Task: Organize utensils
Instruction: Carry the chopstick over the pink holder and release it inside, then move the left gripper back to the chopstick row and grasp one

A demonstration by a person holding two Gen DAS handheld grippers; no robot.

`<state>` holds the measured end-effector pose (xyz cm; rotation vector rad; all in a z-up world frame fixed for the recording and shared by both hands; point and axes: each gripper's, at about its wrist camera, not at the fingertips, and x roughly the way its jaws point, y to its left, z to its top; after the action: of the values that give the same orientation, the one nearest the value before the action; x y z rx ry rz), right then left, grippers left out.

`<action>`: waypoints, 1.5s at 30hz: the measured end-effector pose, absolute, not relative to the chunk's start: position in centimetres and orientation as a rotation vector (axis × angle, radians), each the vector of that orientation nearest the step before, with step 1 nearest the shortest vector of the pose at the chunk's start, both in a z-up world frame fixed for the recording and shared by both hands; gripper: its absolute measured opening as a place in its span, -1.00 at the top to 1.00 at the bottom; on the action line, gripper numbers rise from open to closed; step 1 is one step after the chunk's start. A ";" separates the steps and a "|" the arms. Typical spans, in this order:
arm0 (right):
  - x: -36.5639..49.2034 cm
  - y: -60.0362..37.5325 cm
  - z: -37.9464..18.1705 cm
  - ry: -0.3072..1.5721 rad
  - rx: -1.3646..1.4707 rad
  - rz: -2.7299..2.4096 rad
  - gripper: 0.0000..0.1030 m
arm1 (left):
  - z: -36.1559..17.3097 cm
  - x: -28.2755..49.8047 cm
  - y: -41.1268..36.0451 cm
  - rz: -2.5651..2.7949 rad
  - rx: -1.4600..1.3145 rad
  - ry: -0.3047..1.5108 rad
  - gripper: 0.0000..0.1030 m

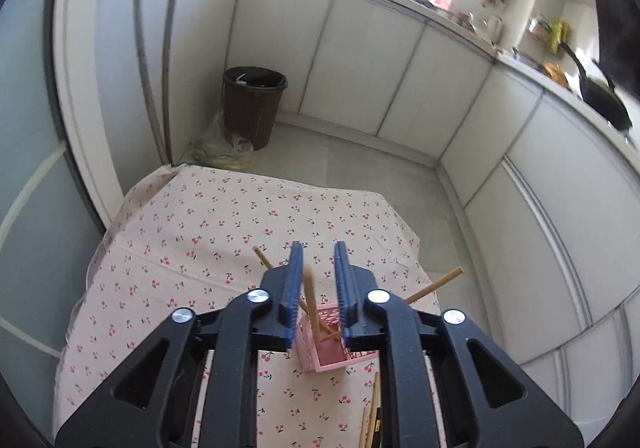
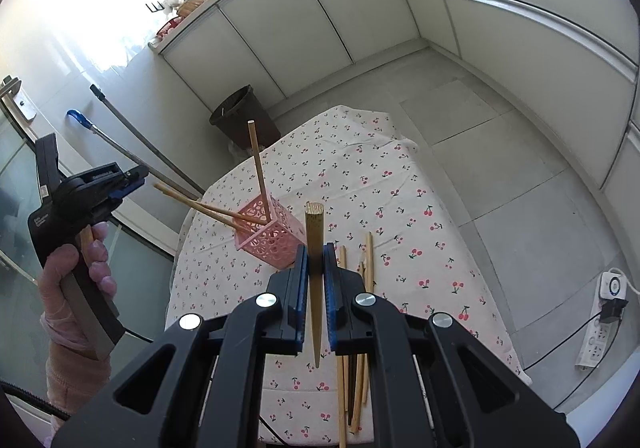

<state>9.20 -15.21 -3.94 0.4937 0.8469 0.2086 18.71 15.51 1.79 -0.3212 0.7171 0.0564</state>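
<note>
- The right gripper is clamped on a single wooden chopstick; its blue pads press the stick from both sides, the thick squared end poking up past the fingertips and the thin tip pointing back toward the camera.
- Under that gripper, on the cherry-print tablecloth, lies a loose bundle of chopsticks, partly hidden by the right-hand finger; they lie just beside the held stick but apart from it.
- Just ahead and slightly left of the right gripper's tips stands the pink lattice holder, near the table's left edge. Three chopsticks stand in it: one steeply upright, two leaning low toward the left.
- The left gripper hangs above the holder with its fingers apart and nothing between the pads; in its own view the pink box and the leaning sticks show in the gap below. In the right wrist view it is held by a gloved left hand off to the left, well apart from the right gripper.
- Beyond the table sits a dark brown waste bin on the grey floor, beside white cabinets.
</note>
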 end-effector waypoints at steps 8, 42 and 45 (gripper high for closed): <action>10.5 -14.4 -1.5 0.800 0.473 0.202 0.85 | 0.3 13.9 19.3 0.093 -0.463 0.684 0.52; 23.7 -7.4 1.1 0.703 0.436 0.132 0.74 | -7.3 11.7 21.1 0.072 -0.486 0.901 0.47; 23.4 -7.1 0.2 0.727 0.437 0.149 0.66 | -7.3 11.9 20.6 0.062 -0.471 0.902 0.47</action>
<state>23.40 -7.14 0.16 0.4371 0.7275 0.1486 11.88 20.61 -7.32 -0.4709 0.9017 0.0617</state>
